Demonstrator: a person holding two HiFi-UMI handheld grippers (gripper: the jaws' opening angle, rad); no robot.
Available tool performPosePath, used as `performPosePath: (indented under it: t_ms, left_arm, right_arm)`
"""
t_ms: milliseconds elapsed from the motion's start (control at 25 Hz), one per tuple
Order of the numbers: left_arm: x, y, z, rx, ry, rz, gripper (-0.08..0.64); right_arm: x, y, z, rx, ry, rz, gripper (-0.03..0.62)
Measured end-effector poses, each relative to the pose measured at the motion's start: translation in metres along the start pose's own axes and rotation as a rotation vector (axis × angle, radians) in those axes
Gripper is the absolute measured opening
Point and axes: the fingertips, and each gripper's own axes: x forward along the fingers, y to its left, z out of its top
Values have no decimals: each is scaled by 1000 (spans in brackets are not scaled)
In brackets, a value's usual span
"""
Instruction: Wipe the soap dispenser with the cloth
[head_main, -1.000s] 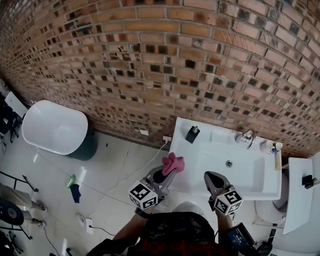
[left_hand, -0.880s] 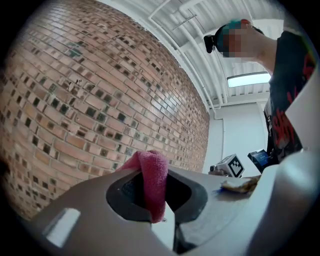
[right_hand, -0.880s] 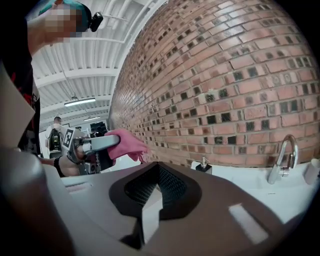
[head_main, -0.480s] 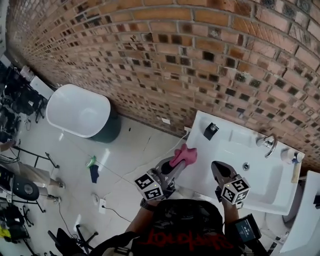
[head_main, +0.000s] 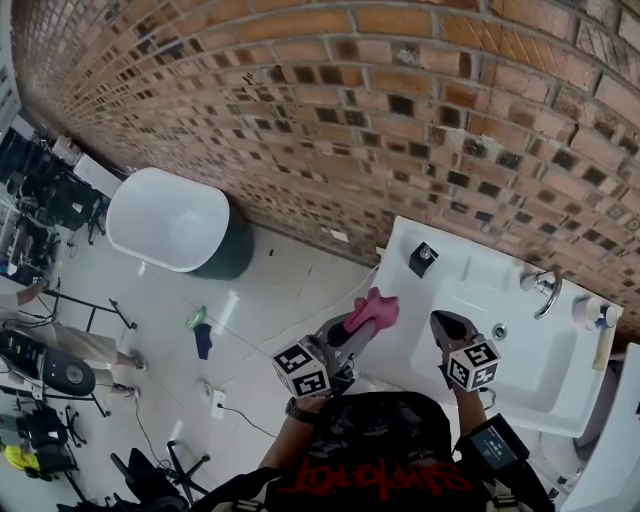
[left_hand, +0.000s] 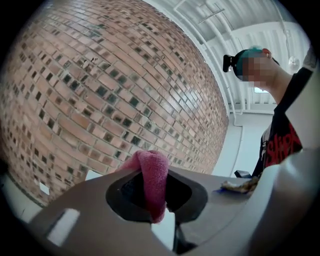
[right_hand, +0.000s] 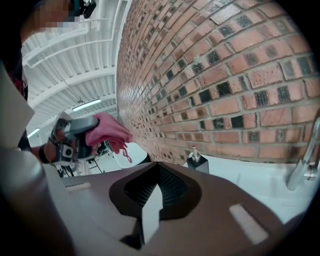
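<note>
Clamping pink cloth (head_main: 373, 309), left gripper (head_main: 354, 323); red print (head_main: 375, 479) on shirt (head_main: 385, 425) seemingly illegible.

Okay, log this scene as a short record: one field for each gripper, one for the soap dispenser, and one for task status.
left gripper: shut on the pink cloth, near the left edge of the sink
right gripper: shut, empty, over the sink's front
soap dispenser: black, upright at the sink's back left corner, nothing touching it
task status: wiping not yet begun
</note>
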Motion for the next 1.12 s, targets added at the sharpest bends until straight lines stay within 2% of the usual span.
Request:
performPosePath:
  t_ms: [80, 200, 240, 320, 360, 440, 480, 560, 640, 720, 760, 800, 920, 960, 1040, 1120]
  left_arm:
    - [0, 4, 1, 22, 9, 31, 40]
    - [-6, 13, 8, 82, 4, 136, 40]
    - [-11, 17, 10, 96, -2, 175, 40]
    - [-20, 27, 11, 87, -26, 252, 40]
    - [-26, 32, 11, 69, -40, 288, 40]
    - [-42, 37, 11, 11, -67, 360, 40]
    - [-51, 38, 11, -27, -87, 390, 40]
    - [-69, 37, 11, -77, -122, 443, 40]
    - [-83, 35, 6, -61, -112, 508, 40]
    - [-92, 35, 0, -35, -96, 566, 40]
    - [-95, 36, -3, -38, -102, 583, 40]
    - [-97, 38, -6, -47, -109, 594, 40]
    - [-96, 44, -14, -58, -72, 606, 40]
    - [-91, 45, -15, -50, -47, 597, 40]
    - [-77, 46, -16, -17, -3, 543, 40]
    - [-53, 42, -11, 14, 15, 428, 40]
  right_arm:
    - [9, -26, -14, -65, 46, -34, 0]
    - [29, -64, -33, -121, 111, -59, 16]
    - [38, -74, -39, -124, 129, -60, 98]
    - [60, -94, -47, -150, 164, -74, 209]
    - [72, -103, -50, -169, 180, -84, 243]
    - [100, -117, -54, -190, 209, -100, 245]
    - [116, -123, -56, -195, 225, -110, 266]
    - [146, -137, -63, -220, 263, -135, 393]
    - [172, -149, -74, -260, 316, -138, 468]
    - [195, -157, -85, -294, 355, -110, 471]
    - [204, -160, -88, -313, 355, -100, 425]
    - [210, -162, -90, -331, 342, -97, 310]
    - [199, -149, -77, -340, 274, -44, 307]
    - [187, -137, -66, -317, 226, 6, 307]
    - [154, -102, -35, -236, 117, 158, 307]
    - [111, -60, 5, -169, 27, 347, 308]
